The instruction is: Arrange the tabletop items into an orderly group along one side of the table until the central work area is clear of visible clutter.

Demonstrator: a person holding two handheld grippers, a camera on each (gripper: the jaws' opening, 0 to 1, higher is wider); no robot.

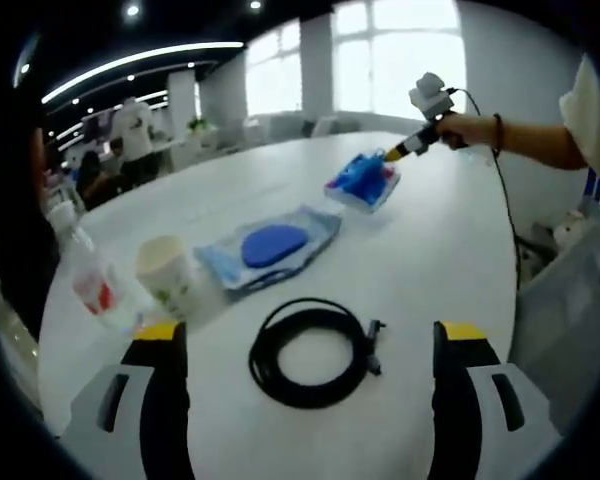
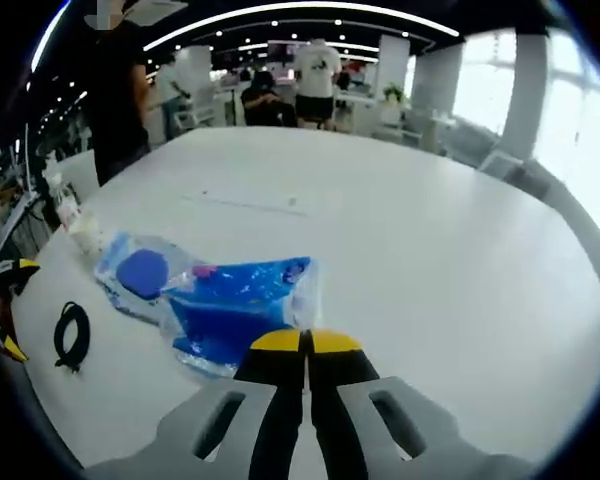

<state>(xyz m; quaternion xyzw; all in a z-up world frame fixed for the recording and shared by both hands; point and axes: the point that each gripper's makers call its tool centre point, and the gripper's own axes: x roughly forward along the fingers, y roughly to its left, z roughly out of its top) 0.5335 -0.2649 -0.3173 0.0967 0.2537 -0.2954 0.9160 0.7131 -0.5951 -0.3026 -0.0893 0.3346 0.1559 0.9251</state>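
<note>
My left gripper point(image 1: 310, 335) stands open low over the white table point(image 1: 430, 260), and it also shows at the left edge of the right gripper view point(image 2: 8, 308). A black coiled cable point(image 1: 310, 352) point(image 2: 72, 335) lies between its jaws. Left of it stand a paper cup point(image 1: 168, 275) and a clear plastic bottle point(image 1: 85, 275). Beyond the cable lies a blue pouch in a clear bag point(image 1: 275, 245) point(image 2: 145, 272). Further off lies a blue packet point(image 1: 363, 180) point(image 2: 235, 310). My right gripper point(image 2: 305, 342) point(image 1: 395, 155), held by a person's hand point(image 1: 470, 130), is shut on that packet's edge.
The table's edge point(image 1: 515, 300) curves past on the right of the left gripper view, with a chair point(image 1: 570, 320) beside it. A thin cord point(image 1: 505, 200) hangs from the right gripper. People point(image 2: 315, 80) stand and sit at other tables far behind.
</note>
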